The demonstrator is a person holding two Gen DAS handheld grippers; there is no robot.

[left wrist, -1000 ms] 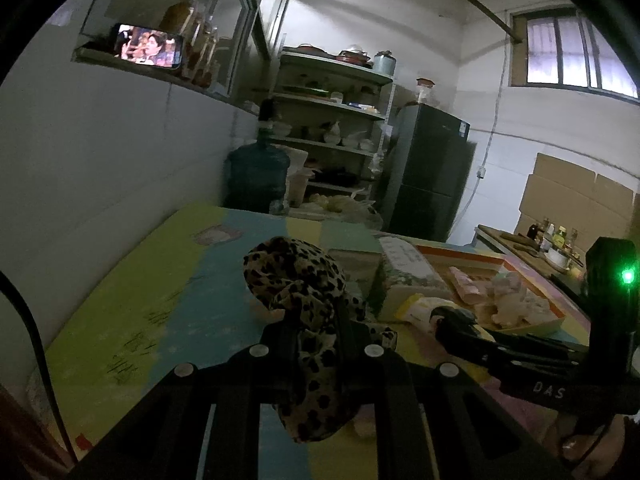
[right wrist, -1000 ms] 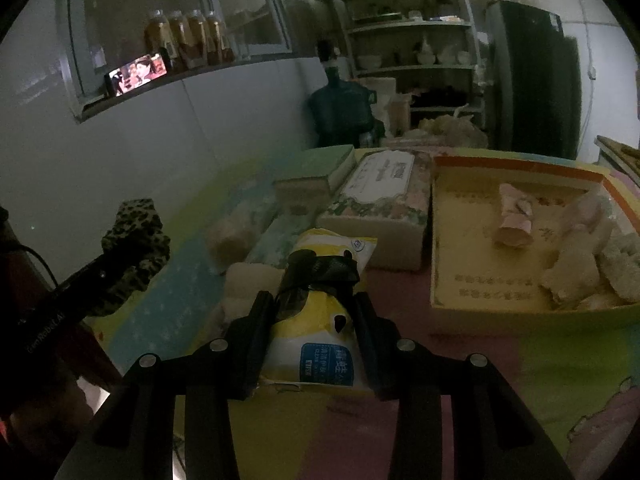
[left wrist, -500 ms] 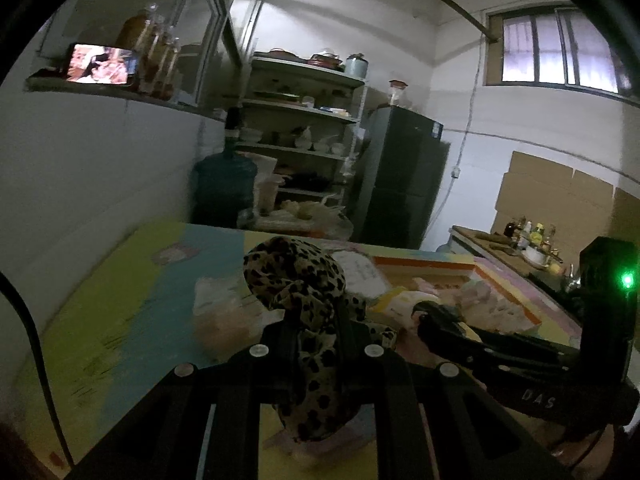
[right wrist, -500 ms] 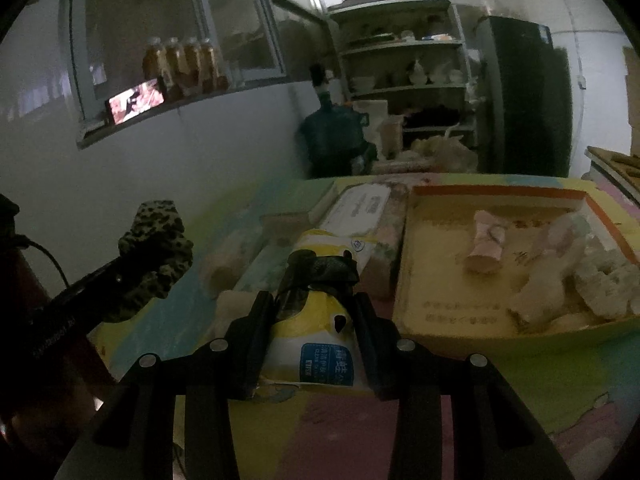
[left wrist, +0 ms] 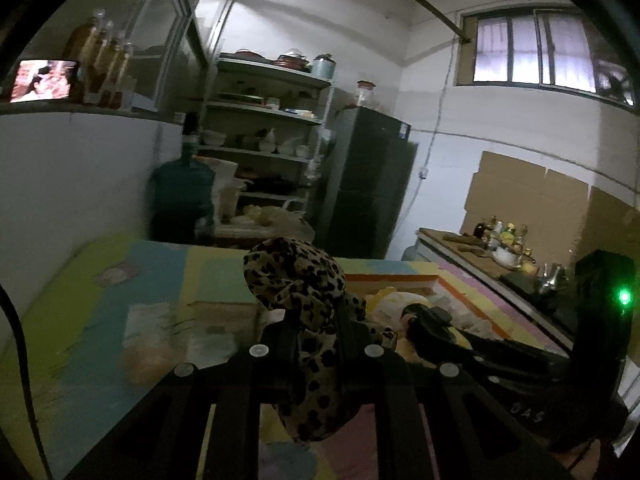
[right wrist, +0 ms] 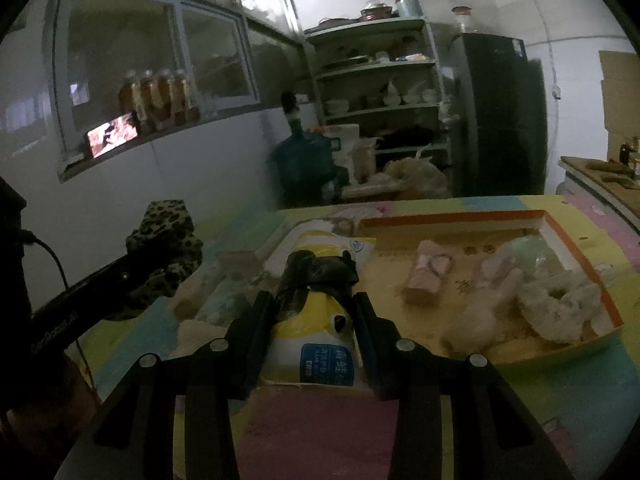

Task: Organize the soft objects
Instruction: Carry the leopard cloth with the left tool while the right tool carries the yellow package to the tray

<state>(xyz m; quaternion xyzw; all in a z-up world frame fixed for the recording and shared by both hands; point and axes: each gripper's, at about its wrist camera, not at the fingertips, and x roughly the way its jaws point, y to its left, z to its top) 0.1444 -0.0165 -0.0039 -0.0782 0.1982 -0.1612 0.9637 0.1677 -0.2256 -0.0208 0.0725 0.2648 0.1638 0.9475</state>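
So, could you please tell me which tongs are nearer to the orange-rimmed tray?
Right. The right tongs, holding the yellow packet, sit just beside the tray; the left tongs, gripping the leopard-print cloth, are farther off.

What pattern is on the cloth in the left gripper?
Leopard print, dark spots on tan; the cloth shows best in the left wrist view.

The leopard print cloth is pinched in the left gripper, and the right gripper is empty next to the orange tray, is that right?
Not quite. The right gripper is not empty: its jaws are closed on a yellow and white packet, as the right wrist view shows. The rest holds: the leopard print cloth is pinched in the left gripper, and the orange tray lies beside the right gripper.
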